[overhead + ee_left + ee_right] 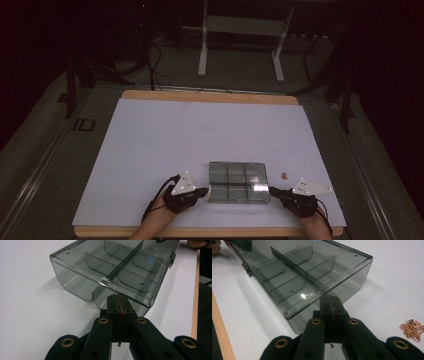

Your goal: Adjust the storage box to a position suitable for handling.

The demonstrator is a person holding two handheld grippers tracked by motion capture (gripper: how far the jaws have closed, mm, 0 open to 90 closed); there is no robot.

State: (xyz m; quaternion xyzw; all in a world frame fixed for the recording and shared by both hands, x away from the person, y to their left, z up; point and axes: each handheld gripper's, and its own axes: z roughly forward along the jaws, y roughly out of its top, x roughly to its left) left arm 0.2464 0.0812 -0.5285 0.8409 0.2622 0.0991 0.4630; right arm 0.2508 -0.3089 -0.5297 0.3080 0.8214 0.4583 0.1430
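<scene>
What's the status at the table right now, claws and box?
Left claw shut, empty, at the box's left end. Right claw shut, empty, at its right end. Smoky divided box lid closed. Rose-gold chain loose on the table, right of box. Nothing in the way.

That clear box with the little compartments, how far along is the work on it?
Barely begun, it seems. Done: nothing visible; the box sits closed, its compartments looking empty. In hand: the left gripper and right gripper are both shut, holding nothing, poised at either end of the box. Left: probably opening the lid and moving the rose-gold chain, which lies on the table beside the box.
</scene>
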